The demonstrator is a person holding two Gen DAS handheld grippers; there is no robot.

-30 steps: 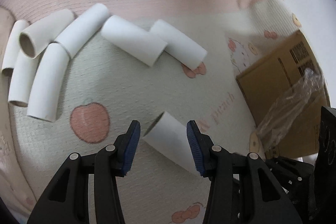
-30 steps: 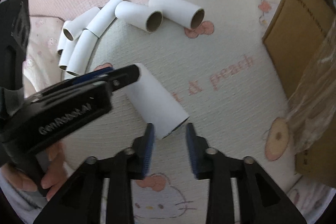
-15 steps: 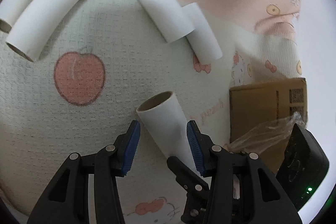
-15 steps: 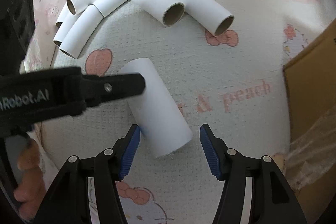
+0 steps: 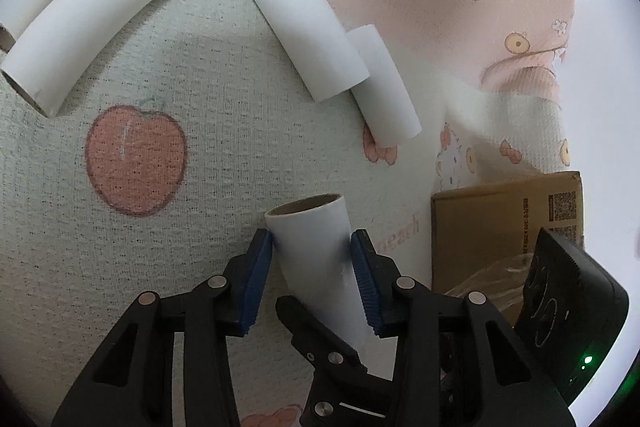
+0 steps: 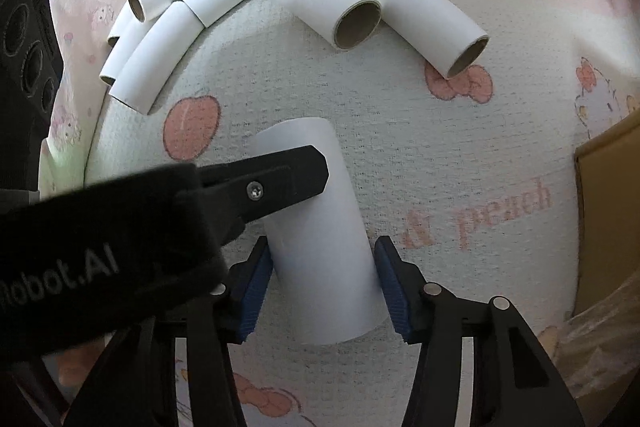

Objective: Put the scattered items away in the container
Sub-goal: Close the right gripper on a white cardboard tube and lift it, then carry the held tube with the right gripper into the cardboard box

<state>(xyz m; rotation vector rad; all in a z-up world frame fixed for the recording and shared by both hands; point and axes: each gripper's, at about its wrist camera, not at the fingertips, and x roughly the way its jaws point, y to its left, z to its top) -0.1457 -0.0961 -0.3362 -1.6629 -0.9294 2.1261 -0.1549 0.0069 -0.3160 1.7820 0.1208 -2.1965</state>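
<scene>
Over mat, both grippers (image 5: 312,281) (image 6: 324,287) angled down, closing round tube (image 6: 316,227)

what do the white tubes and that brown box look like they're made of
White tubes: seemingly cardboard, with a matte white wrap and brown board showing inside the open ends. Brown box: probably corrugated cardboard, matte kraft surface with printed black labels. The clear crinkled film beside it looks like thin plastic.

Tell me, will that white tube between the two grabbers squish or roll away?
The white tube looks hollow, thin cardboard, so probably light and squashable if pinched hard. It is round and lying on its side on the mat, so a nudge would likely roll it.
</scene>
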